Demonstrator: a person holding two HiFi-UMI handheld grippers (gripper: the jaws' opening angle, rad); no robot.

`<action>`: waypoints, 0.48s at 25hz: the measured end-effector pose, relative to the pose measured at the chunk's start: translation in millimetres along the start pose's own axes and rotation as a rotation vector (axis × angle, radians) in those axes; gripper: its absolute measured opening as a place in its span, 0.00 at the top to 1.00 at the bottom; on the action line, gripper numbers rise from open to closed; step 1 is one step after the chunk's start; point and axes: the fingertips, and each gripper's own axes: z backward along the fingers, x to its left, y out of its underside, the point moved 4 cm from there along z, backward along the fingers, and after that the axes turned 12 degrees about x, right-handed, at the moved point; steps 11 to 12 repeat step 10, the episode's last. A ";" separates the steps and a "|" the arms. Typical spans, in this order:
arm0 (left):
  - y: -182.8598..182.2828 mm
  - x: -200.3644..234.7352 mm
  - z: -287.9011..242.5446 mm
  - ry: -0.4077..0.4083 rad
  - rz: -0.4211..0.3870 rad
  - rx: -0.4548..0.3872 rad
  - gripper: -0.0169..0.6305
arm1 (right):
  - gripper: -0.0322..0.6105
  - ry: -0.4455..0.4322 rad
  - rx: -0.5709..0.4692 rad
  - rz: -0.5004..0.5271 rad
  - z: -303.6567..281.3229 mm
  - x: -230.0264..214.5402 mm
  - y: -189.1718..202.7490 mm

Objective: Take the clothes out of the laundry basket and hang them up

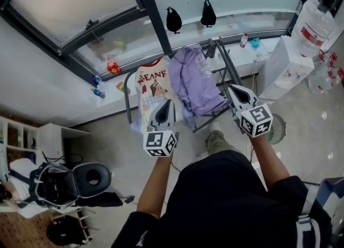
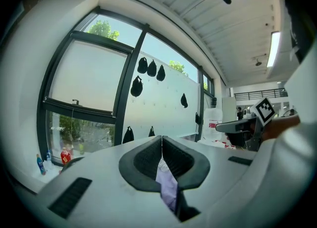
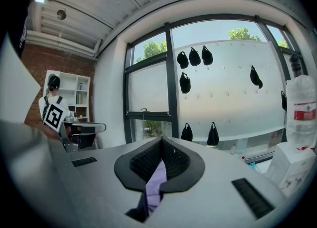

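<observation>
Hanging looks under way: the left tool (image 1: pixel 166 106) and right tool (image 1: pixel 231 89) are each clamped shut on the lavender garment (image 1: pixel 194 80) draped over the drying rack (image 1: pixel 227 61), so the next move probably calls for spreading it flat, then letting go.

A person is holding the left gripper (image 1: pixel 166 103) and right gripper (image 1: pixel 231 87) out over a drying rack (image 1: pixel 228 65). A purple top (image 1: pixel 194 80) is lying bunched across the rack's middle, between the two grippers, each tip sitting at its edge. A white printed shirt (image 1: pixel 150 86) is hanging at the rack's left end.
</observation>
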 end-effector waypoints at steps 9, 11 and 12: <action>7.8 -31.5 14.4 -0.006 0.004 -0.024 0.96 | 0.95 -0.014 -0.020 0.024 26.5 1.1 7.7; 8.2 -34.4 16.5 -0.004 0.003 -0.025 0.96 | 0.95 -0.015 -0.019 0.026 29.1 2.5 8.4; 8.2 -34.4 16.5 -0.004 0.003 -0.025 0.96 | 0.95 -0.015 -0.019 0.026 29.1 2.5 8.4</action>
